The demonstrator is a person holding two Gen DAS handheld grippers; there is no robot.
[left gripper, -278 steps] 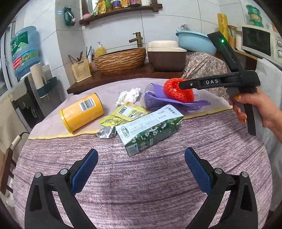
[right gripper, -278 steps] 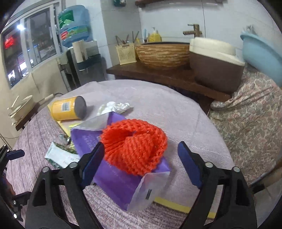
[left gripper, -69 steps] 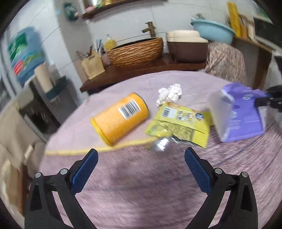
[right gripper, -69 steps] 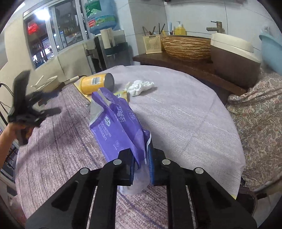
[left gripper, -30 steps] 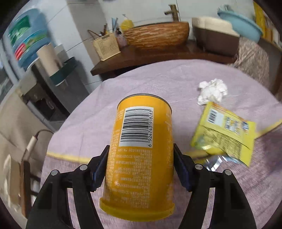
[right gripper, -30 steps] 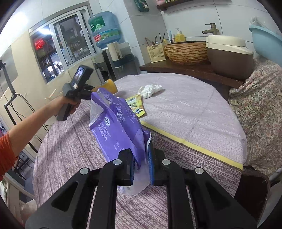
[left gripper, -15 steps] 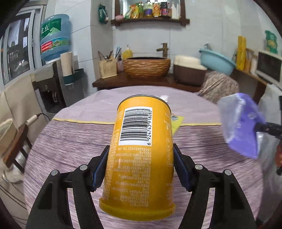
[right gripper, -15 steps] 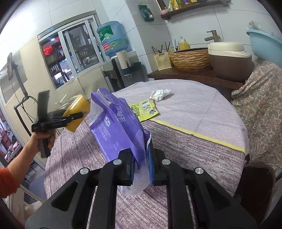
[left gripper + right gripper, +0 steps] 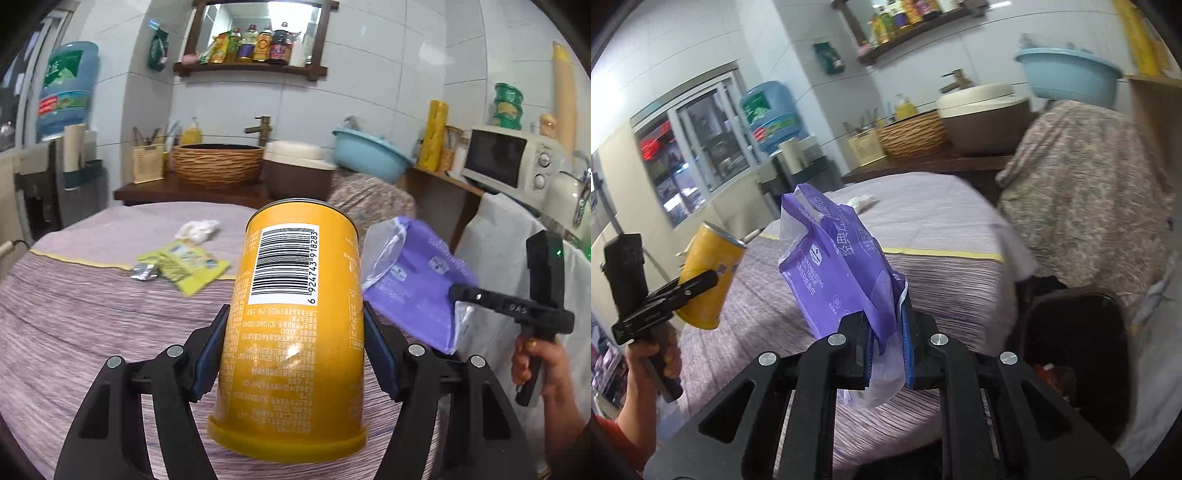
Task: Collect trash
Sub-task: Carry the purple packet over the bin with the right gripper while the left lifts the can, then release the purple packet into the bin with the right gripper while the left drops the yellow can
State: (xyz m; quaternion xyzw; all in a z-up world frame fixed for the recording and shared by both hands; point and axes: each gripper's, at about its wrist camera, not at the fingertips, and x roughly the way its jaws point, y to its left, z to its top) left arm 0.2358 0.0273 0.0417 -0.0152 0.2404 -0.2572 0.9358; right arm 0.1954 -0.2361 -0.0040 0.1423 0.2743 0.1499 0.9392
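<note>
yellow can (image 9: 295, 317) lifted off table (image 9: 92, 314), carried beside purple bag (image 9: 413, 280)

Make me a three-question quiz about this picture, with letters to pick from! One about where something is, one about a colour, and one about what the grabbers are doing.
1. Where is the crumpled white tissue?
A. on the table
B. in the purple bag
C. on the shelf

2. What colour is the can?
A. red
B. yellow
C. green

3. What is the right gripper doing?
A. hanging open with nothing in it
B. holding the can
C. pinching the purple bag

Answers:
1. A, the tissue lies on the table, beyond the yellow wrapper.
2. B, the can held by the left gripper is yellow with a white barcode label.
3. C, the right gripper has its jaws shut on the lower edge of the purple bag, which stands up from them.
</note>
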